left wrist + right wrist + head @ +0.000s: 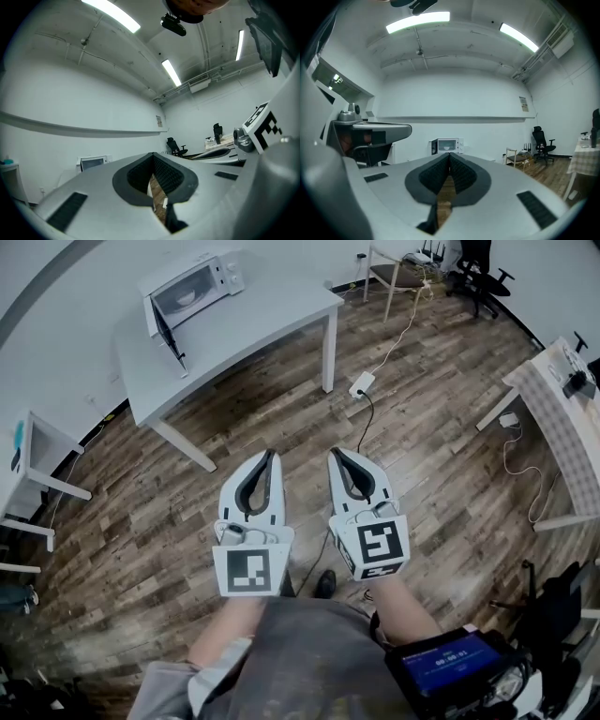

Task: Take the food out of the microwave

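One grey surface carries one white microwave, door open, with one bowl of food inside. Well short of it, the two claws, left claw and right claw, are both clenched shut and empty.

A white table carries the microwave, its door open.

Looks like a bare office or lab-type room to me; plain white walls, long tube lights on an open ceiling with exposed pipework; wood-look floor, a plain white table with a microwave on it; black swivel chairs in the corner; a power strip trailing cable across the floor
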